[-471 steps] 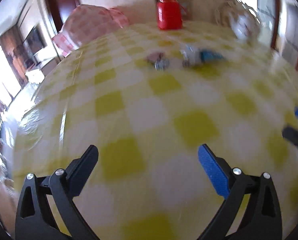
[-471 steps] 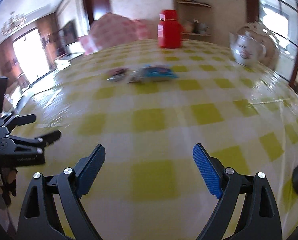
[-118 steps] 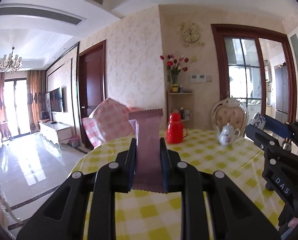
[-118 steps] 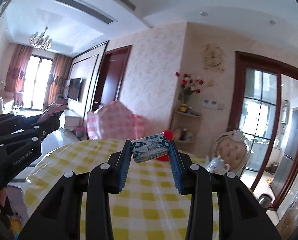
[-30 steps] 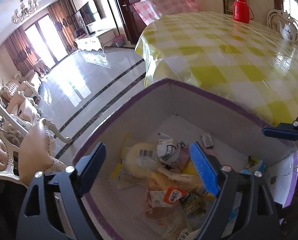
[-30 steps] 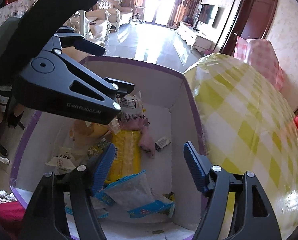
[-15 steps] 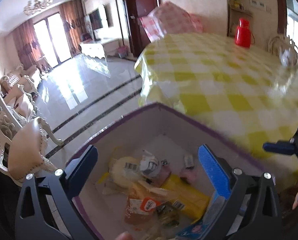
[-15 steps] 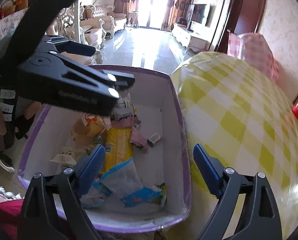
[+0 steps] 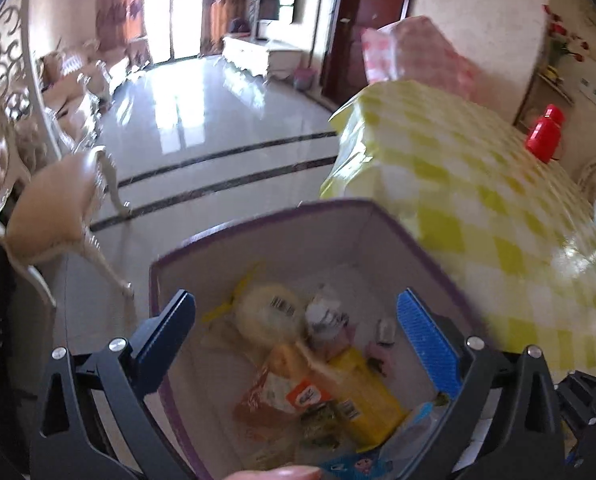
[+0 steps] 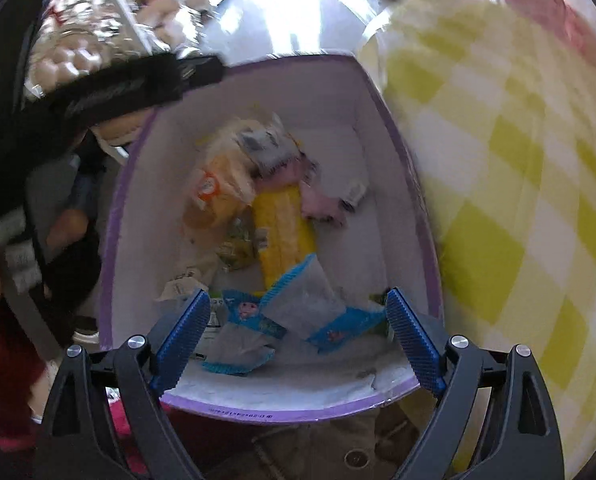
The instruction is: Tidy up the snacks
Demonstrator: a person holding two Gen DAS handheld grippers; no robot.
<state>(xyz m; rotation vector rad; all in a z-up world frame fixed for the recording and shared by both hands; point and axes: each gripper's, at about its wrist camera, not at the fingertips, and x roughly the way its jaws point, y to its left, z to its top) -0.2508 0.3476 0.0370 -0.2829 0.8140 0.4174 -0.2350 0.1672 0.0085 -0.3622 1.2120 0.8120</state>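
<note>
- The snacks lie heaped in a white box with a purple rim (image 10: pixel 398 152), which stands just beside the counter's edge, lower than its top.
- In the pile: a long yellow pack (image 10: pixel 284 228) in the middle, an orange-labelled bag (image 10: pixel 212 196) next to it, a pale round pack with a barcode (image 9: pixel 272 308) towards the far wall, and blue-edged wrappers (image 10: pixel 254 316) at the near end.
- The right hand-held gripper (image 10: pixel 296 338) hangs over the box's near end, released, jaws wide with nothing between them.
- The left hand-held gripper (image 9: pixel 298 332) also points down into the box, spread wide and empty.
- The counter (image 9: pixel 478 184) carries a yellow-and-white checked cloth; a red flask (image 9: pixel 544 132) stands at its far side.
- A cream chair (image 9: pixel 54 196) stands on the glossy floor (image 9: pixel 202 128) beyond the box.
</note>
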